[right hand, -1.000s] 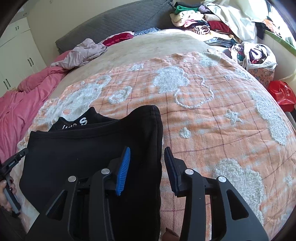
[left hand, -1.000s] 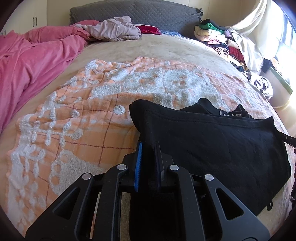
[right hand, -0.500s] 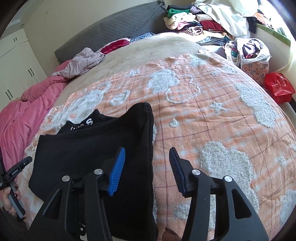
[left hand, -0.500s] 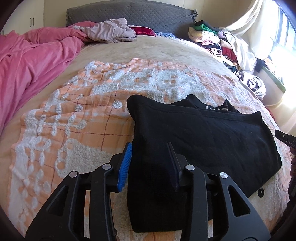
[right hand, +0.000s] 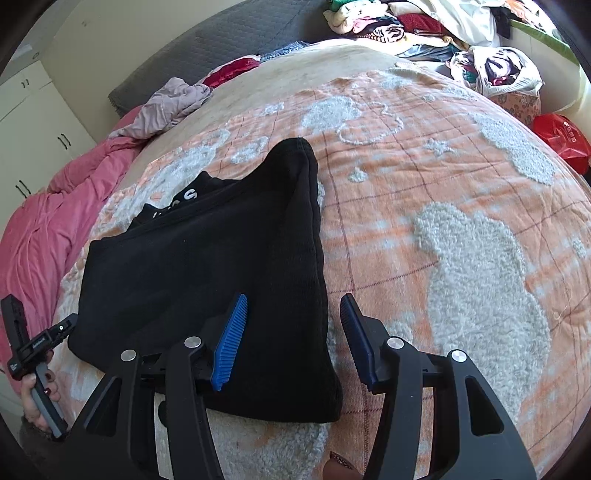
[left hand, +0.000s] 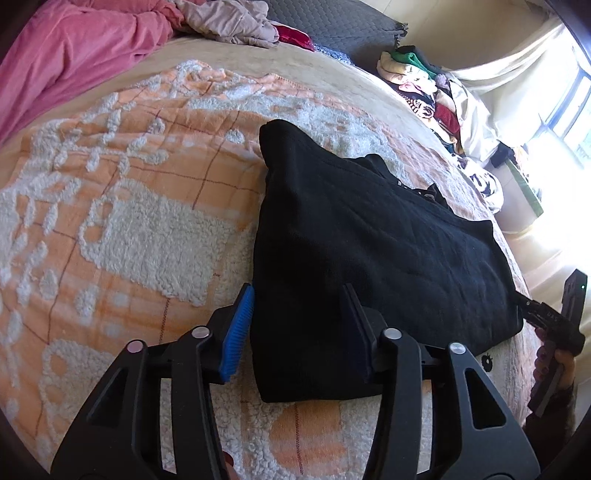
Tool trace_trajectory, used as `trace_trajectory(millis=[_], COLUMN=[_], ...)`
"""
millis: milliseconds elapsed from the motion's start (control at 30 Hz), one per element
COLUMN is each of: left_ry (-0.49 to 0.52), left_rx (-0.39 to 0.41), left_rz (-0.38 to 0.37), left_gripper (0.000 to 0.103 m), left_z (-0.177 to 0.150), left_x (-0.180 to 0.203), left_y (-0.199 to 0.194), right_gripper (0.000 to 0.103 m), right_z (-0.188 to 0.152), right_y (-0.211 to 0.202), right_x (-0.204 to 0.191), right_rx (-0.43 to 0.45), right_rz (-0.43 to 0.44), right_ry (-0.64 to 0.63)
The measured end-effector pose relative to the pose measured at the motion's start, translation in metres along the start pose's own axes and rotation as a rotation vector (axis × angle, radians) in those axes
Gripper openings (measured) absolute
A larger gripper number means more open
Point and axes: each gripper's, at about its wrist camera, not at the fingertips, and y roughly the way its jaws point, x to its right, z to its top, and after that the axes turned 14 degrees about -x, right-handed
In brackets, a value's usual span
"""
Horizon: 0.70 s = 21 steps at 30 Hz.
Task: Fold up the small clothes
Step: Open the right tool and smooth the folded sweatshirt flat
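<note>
Where jaws gape, black garment [left hand: 369, 243] between.

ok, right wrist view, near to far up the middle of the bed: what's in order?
right gripper → black garment → orange-and-white blanket → beige bedcover → grey headboard.

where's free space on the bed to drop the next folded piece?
Free: orange blanket right of the black garment; also between garment and pink duvet. Beige sheet above the blanket is partly free. Crowded: clothes pile and crumpled clothes by the headboard.
</note>
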Motion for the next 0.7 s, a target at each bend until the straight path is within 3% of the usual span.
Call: trace_trajectory(millis=[33, 67, 267, 400, 533, 600, 700], left_ry=[-0.008, -0.011, 0.011, 0.014, 0.039, 0.050, 0.057], left_rx=[-0.010, -0.010, -0.019, -0.010, -0.004, -0.002, -0.003], left_rz=[-0.012, -0.011, 0.025, 0.016, 0.036, 0.044, 0.043], left_gripper=[0.007, 0.006, 0.003, 0.005, 0.010, 0.012, 0.018], left_z=[-0.001, -0.002, -0.011, -0.014, -0.016, -0.017, -0.017], left_x=[-0.001, -0.001, 0.000, -0.003, 0.001, 0.003, 0.005], left_y=[0.001, 0.000, -0.003, -0.002, -0.007, -0.009, -0.011], right_gripper=[0.021, 0.017, 0.014, 0.023, 0.038, 0.055, 0.061], right_z=[-0.002, -0.004, -0.015, -0.016, -0.017, -0.017, -0.020], right_y=[0.001, 0.000, 0.000, 0.003, 0.000, 0.000, 0.001], right_x=[0.000, -0.002, -0.001, 0.003, 0.000, -0.008, -0.023], right_rx=[-0.010, -0.003, 0.002, 0.007, 0.030, 0.043, 0.069], right_rz=[0.008, -0.006, -0.100, -0.116, -0.169, -0.213, -0.278], right_ry=[0.000, -0.004, -0.011, 0.014, 0.000, -0.024, -0.080])
